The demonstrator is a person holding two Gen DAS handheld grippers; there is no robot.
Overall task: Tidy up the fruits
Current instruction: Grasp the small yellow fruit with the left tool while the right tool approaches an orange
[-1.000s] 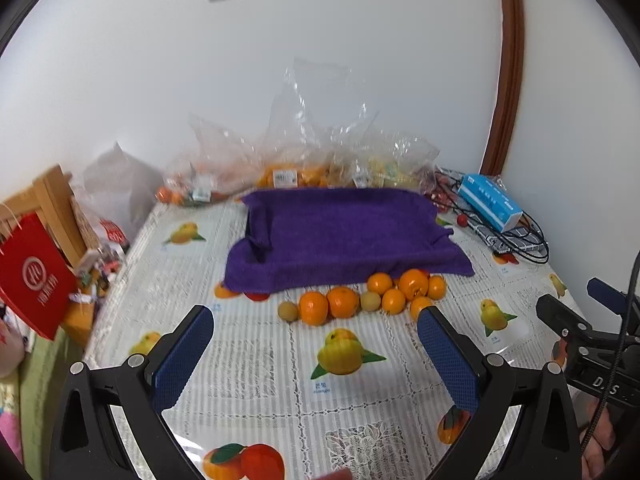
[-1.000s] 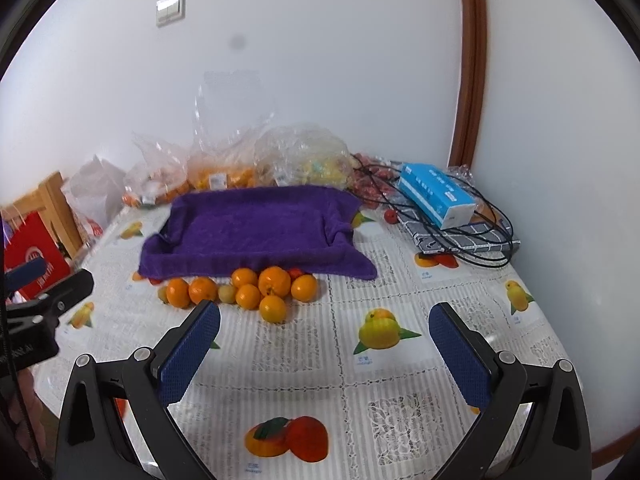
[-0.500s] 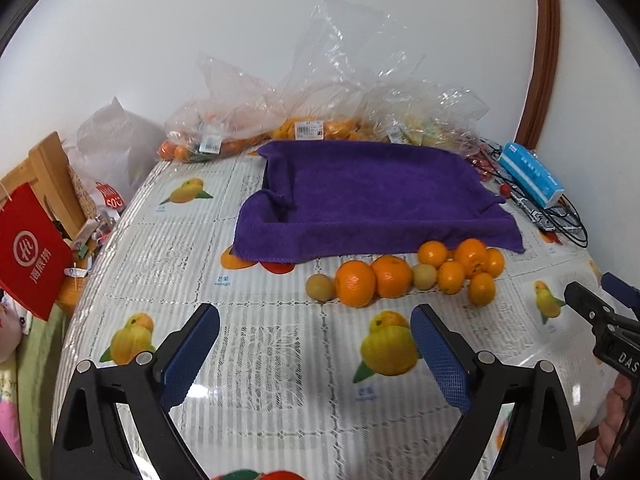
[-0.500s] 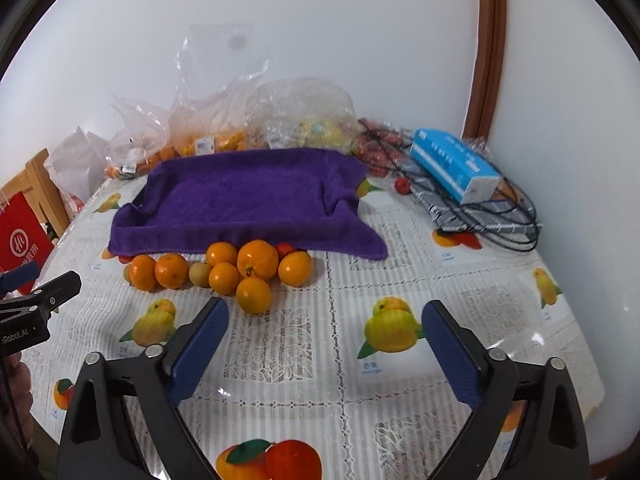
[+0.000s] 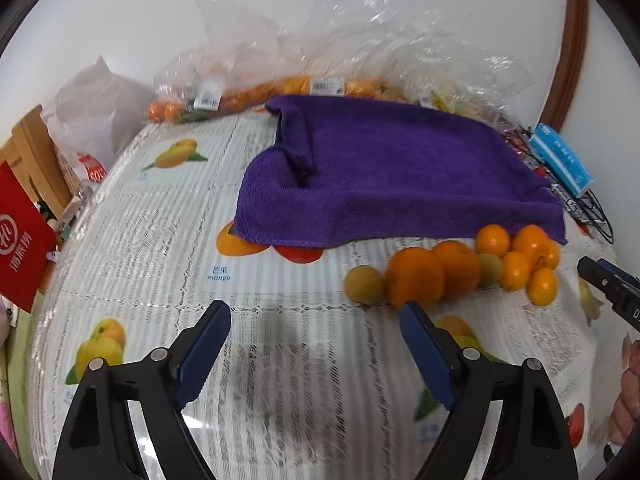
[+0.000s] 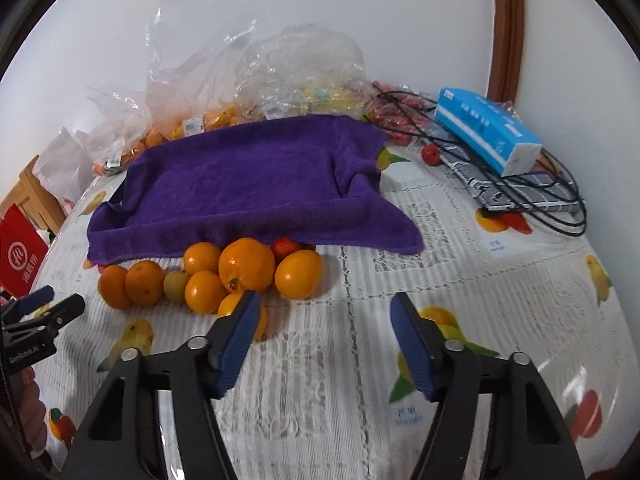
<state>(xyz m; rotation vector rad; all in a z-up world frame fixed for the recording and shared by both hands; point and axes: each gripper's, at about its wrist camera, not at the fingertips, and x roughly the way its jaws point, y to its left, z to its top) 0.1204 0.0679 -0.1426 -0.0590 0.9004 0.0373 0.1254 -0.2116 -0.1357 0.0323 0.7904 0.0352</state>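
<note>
A row of loose oranges (image 5: 416, 276) (image 6: 246, 264) with two small yellow-green fruits (image 5: 363, 283) lies on the fruit-print tablecloth just in front of a purple towel (image 5: 384, 176) (image 6: 256, 176). My left gripper (image 5: 314, 320) is open and empty, low over the cloth, its right finger close below the leftmost big orange. My right gripper (image 6: 324, 312) is open and empty, its left finger in front of the nearest orange (image 6: 229, 306). Each gripper's tip shows at the edge of the other's view.
Clear plastic bags of fruit (image 5: 320, 84) (image 6: 296, 80) stand behind the towel by the wall. A blue tissue pack (image 6: 486, 132), black cables (image 6: 540, 192) and a small red fruit (image 6: 431, 155) lie at the right. A red paper bag (image 5: 20, 236) and a wooden chair (image 5: 36, 160) stand beyond the table's left edge.
Both grippers have moved forward and down toward the oranges, which now look much larger. Both jaws have stayed open and empty.
</note>
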